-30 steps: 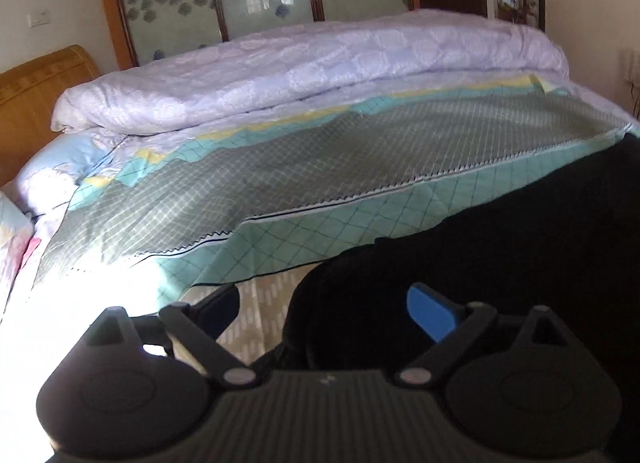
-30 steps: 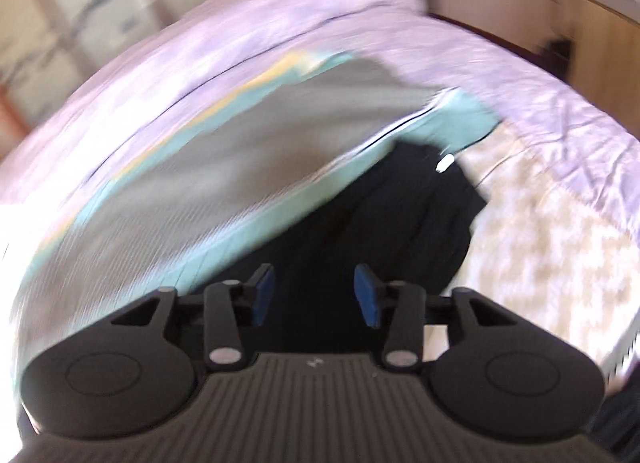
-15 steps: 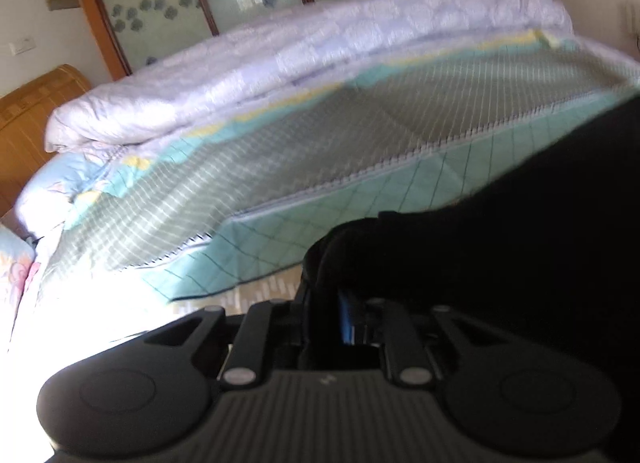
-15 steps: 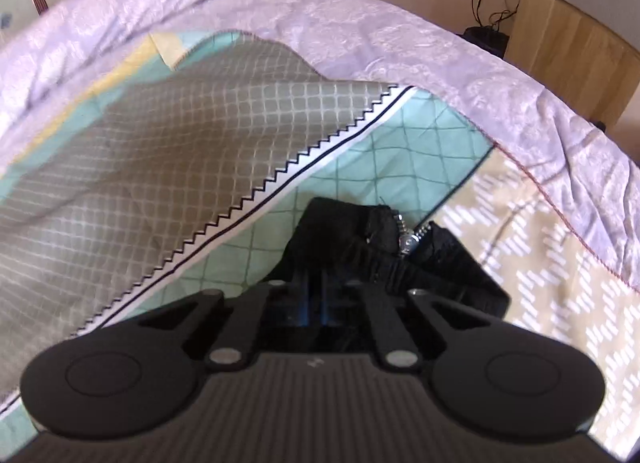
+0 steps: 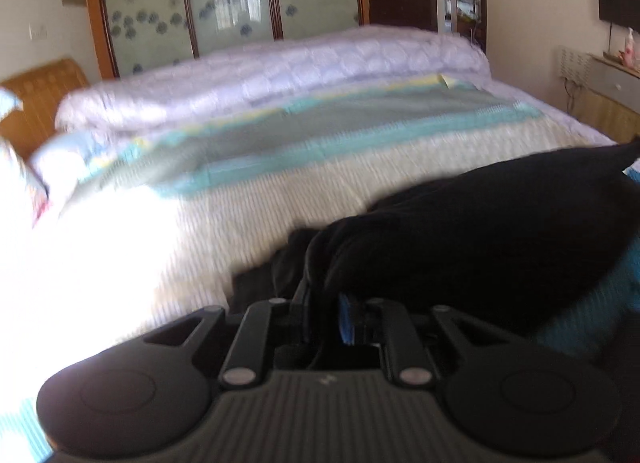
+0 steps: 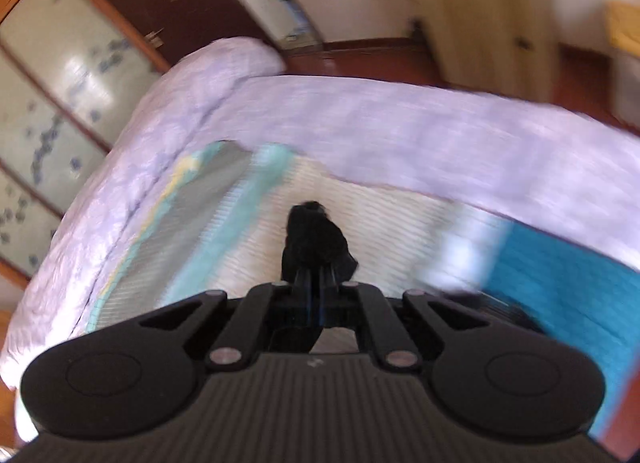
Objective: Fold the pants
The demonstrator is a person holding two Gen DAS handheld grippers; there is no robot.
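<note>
The black pants [image 5: 500,231] are soft, matte cloth bunched into rounded folds, raised off the bed [image 5: 280,199] near its foot edge and stretched between the two grippers. The left gripper [image 5: 324,315] is pinched narrow on a gathered fold, and the right gripper [image 6: 316,279] is closed tight on a dark crumpled tuft of the same pants [image 6: 314,239]. Beneath lie a cream ribbed bedspread with teal and grey bands, and a puffy lilac quilt [image 5: 280,71] rolled along the bed's far edge.

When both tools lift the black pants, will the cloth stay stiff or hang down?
Probably floppy: the black fabric pants bunch and droop beside the left tool. Likely light, since the right tool holds a small pinched tuft. The middle will probably sag.
</note>
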